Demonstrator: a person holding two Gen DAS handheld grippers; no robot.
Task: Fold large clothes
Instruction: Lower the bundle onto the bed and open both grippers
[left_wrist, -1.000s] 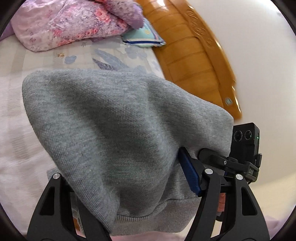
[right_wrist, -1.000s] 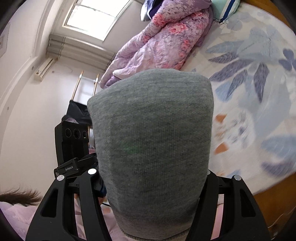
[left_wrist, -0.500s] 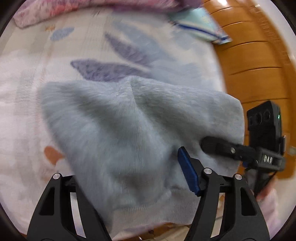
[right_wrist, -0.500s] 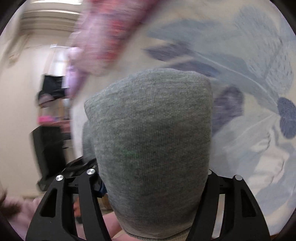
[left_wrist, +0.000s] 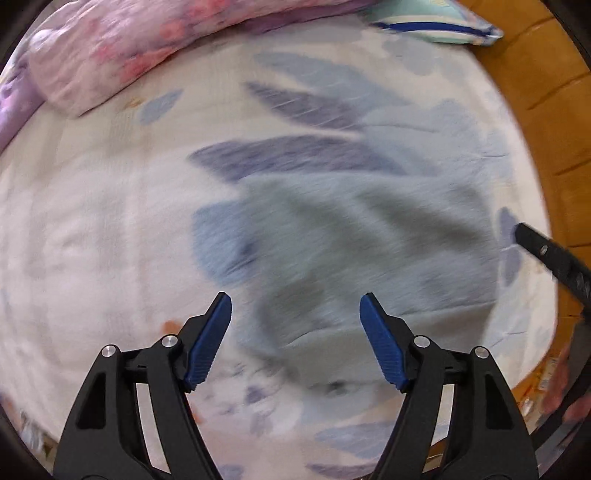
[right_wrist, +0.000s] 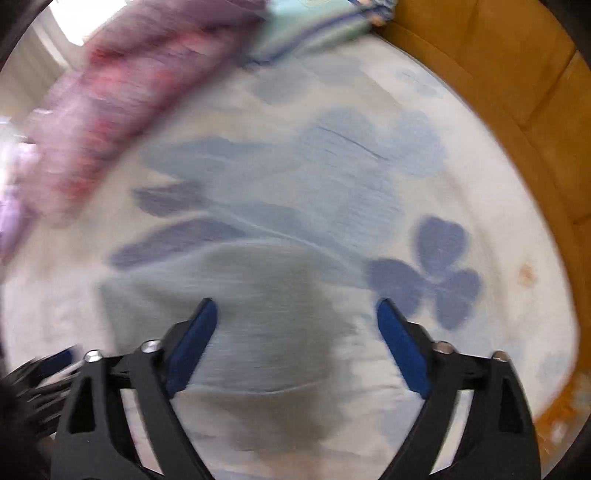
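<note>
Blurred grey garment (left_wrist: 354, 236), no legible writing

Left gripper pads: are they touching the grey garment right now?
Apart. The left wrist view shows the left gripper opening, both blue pads clear of the grey garment lying on the bed sheet.

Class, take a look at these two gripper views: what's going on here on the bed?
A person with a handheld gripper in each hand is folding a grey garment on a flower-print bed sheet. At this moment the garment lies on the sheet and neither gripper clamps it. The left gripper has its jaws opening above the cloth. The right gripper stands with its jaws apart over the same garment, now closing. A pink floral quilt sits bunched at the far side. Both views are blurred.
</note>
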